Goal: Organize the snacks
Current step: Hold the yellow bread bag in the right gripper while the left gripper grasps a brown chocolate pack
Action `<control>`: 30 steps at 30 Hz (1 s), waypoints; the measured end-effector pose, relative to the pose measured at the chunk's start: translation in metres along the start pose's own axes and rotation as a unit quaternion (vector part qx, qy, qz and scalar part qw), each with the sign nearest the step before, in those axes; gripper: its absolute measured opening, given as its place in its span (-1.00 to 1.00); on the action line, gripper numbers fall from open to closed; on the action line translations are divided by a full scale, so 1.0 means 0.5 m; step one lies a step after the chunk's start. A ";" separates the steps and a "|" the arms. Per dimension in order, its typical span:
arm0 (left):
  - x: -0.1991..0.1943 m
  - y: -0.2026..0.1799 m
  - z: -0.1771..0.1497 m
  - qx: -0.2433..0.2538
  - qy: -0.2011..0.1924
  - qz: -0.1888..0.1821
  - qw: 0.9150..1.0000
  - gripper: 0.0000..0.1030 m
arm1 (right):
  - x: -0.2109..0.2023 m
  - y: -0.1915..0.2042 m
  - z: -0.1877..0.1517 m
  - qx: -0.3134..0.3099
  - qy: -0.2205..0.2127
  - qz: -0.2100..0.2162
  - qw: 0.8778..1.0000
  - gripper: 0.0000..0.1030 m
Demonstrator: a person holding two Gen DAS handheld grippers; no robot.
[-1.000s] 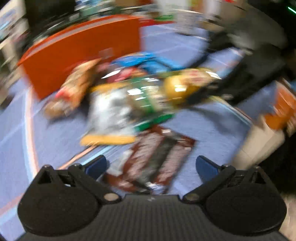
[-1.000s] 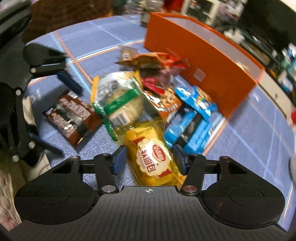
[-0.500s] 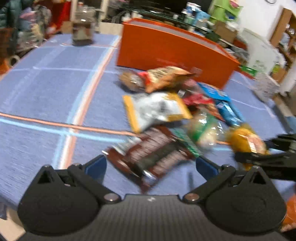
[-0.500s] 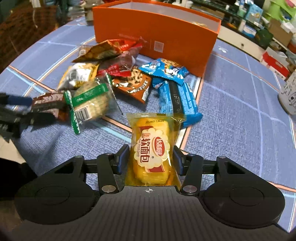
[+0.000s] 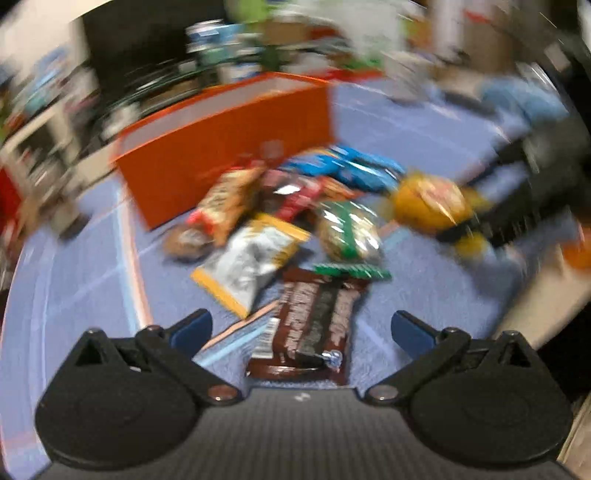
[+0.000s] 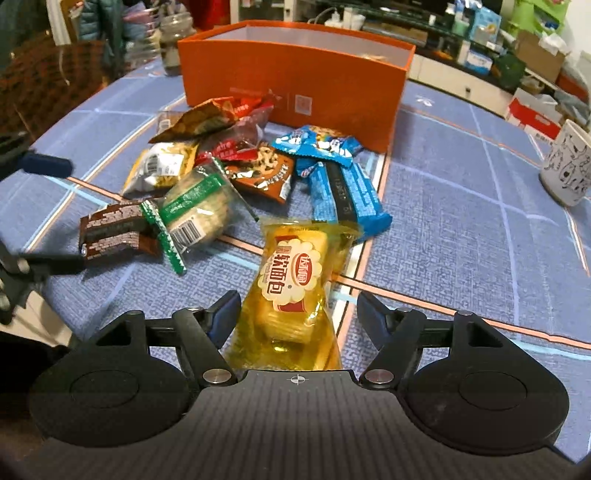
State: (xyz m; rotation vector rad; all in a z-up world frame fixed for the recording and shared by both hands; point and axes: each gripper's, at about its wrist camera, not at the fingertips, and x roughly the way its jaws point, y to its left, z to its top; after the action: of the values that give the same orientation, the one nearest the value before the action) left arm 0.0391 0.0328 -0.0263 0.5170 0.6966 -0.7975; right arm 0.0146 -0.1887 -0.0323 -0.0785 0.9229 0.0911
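Right now the right gripper stands open around the yellow bread packet, its left finger touching the wrapper, its right finger apart. Meanwhile the left gripper gapes wide over the brown chocolate bar on the blue tablecloth, before the orange box.

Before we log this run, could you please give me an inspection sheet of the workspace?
Surface: blue grid cloth.
Job's things: orange box, open on top; snack pile in front of it.
Clutter: mug, jar.
Grippers: left gripper open over chocolate bar; right gripper open around bread pack.
Cables: nothing seen.
Surroundings: cluttered shelves, cartons.
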 end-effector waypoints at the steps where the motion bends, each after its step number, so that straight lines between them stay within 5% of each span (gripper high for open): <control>1: 0.010 -0.006 0.001 0.030 0.005 -0.012 0.999 0.99 | -0.001 0.000 0.000 -0.002 -0.001 0.003 1.000 0.17; 4: 0.036 -0.007 -0.001 0.066 0.011 -0.031 0.997 0.99 | -0.001 -0.002 -0.001 -0.003 -0.002 0.010 1.000 0.17; 13: 0.055 0.030 0.006 -0.028 0.017 -0.059 0.998 0.99 | 0.020 -0.007 -0.008 0.008 -0.015 -0.001 1.000 0.06; 18: 0.074 0.010 0.014 -0.043 0.028 -0.061 0.997 0.99 | 0.027 -0.007 -0.001 0.039 -0.013 -0.003 0.999 -0.10; 30: 0.042 -0.054 0.007 -0.072 0.030 -0.061 0.995 0.99 | 0.043 -0.006 0.007 0.052 -0.006 -0.019 0.998 -0.11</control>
State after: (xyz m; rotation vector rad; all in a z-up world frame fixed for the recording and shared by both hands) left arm 0.0295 0.0047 -0.0436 0.3715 0.8417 -0.8417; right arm 0.0306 -0.1905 -0.0471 0.0007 0.9113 0.0074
